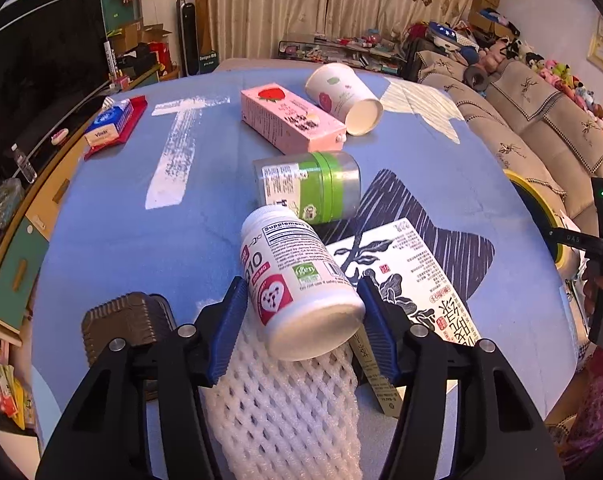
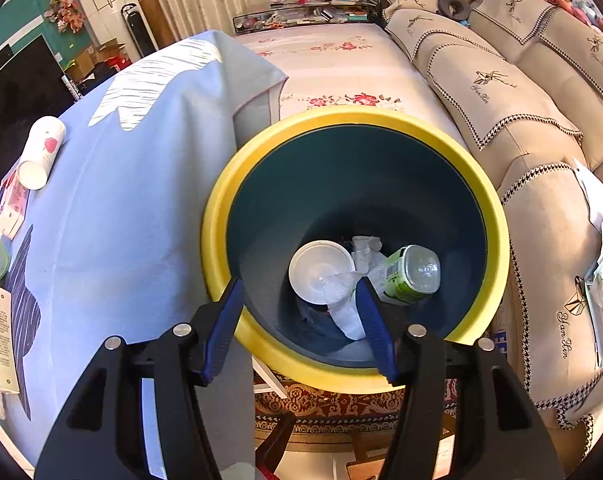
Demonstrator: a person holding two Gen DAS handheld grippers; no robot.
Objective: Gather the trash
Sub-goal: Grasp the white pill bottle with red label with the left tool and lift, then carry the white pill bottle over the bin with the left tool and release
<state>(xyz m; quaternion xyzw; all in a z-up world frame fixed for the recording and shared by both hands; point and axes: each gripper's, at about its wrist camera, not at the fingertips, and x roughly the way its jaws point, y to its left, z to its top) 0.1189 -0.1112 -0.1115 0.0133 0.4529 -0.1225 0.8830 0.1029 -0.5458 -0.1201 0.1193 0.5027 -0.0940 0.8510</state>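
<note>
Left tongs (image 1: pixel 301 312) clasp one white bottle (image 1: pixel 297 284); right tongs (image 2: pixel 299 320) released above one bin (image 2: pixel 341 120)

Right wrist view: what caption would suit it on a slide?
Empty hand-held gripper poised over a yellow-rimmed bin holding a white lid, crumpled paper and a green-labelled jar.

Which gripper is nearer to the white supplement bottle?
Left. The left gripper has the white supplement bottle between its fingers; the right gripper hangs empty over the yellow-rimmed bin beside the table.
</note>
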